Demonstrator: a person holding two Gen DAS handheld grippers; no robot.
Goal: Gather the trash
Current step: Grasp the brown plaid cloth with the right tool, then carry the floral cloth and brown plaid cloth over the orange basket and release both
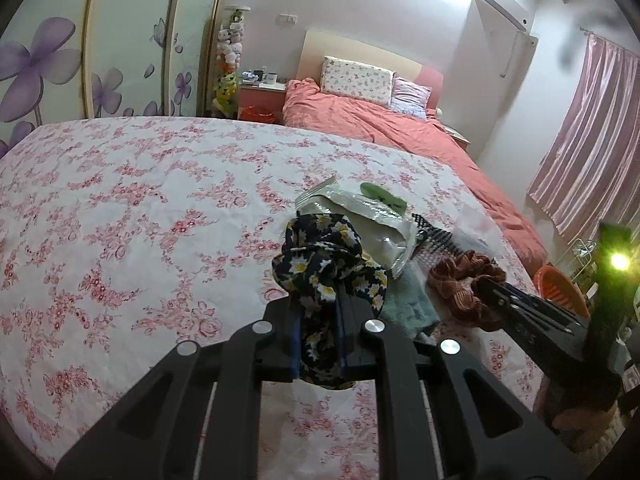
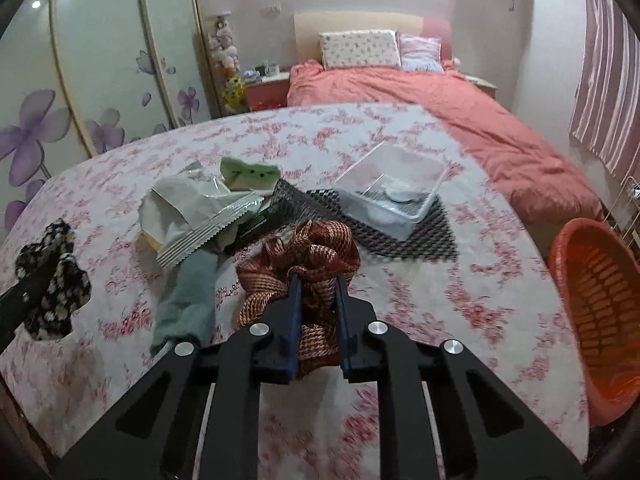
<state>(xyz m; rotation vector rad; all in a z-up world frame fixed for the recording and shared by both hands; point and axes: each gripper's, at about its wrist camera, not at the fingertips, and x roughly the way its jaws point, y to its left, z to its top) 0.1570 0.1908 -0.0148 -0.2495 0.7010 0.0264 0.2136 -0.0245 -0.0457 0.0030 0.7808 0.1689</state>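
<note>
Left wrist view: round table with pink floral cloth [image 1: 120,200], bedroom behind it — bed with coral duvet [image 1: 400,128], two pillows, pink curtain [image 1: 580,152] at right, wardrobe doors with purple flower print [image 1: 48,64] at left.

Left gripper [image 1: 320,312] is clamped tight on a black floral scrunchie [image 1: 320,256], which looks lifted off the cloth. Right gripper [image 2: 318,292] is pinched on a rust-brown scrunchie [image 2: 304,256]; most of it is bunched ahead of the fingertips, just at the cloth.

Trash pile sits mid-table: crumpled white wrapper [image 2: 192,216] with serrated edge, green wrapper [image 2: 248,172] just behind it, teal cloth [image 2: 188,296] lying beside the brown scrunchie.

Containers: clear plastic tray [image 2: 400,184] on a black mesh mat [image 2: 420,240], holding something white and round, too blurry to identify. Orange slatted basket [image 2: 600,300] stands off the table's right edge; contents can't be made out.
</note>
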